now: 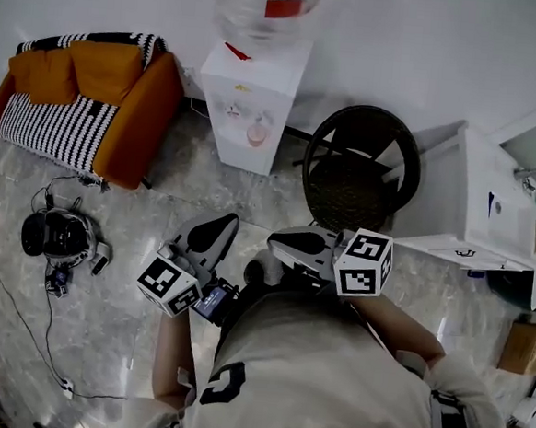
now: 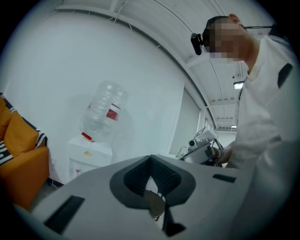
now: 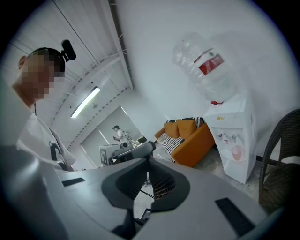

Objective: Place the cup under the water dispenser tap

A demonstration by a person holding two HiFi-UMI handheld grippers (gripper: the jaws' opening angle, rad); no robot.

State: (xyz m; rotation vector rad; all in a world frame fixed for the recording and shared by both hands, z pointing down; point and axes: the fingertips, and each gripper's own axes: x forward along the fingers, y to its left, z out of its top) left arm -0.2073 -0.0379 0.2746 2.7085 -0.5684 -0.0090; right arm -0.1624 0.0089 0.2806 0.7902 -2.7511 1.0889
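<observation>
I see left gripper (image 1: 215,234) jaws pressed together, nothing between. Right gripper (image 1: 295,242) jaws closed too, empty. Both held close at chest. Pink cup (image 1: 256,135) sits in water dispenser (image 1: 255,92) niche, seemingly under tap; small from here. Cup well apart from grippers.

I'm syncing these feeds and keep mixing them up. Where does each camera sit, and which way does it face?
Head view: on the person's head, facing steeply down at the floor; shows their torso, left gripper and right gripper.
Left gripper view: on the left gripper, looking along its shut jaws toward the water dispenser; the person's torso stands at right.
Right gripper view: on the right gripper, looking along its jaws toward the orange sofa; the person's torso at left.
Shared: all three show the water dispenser.
</observation>
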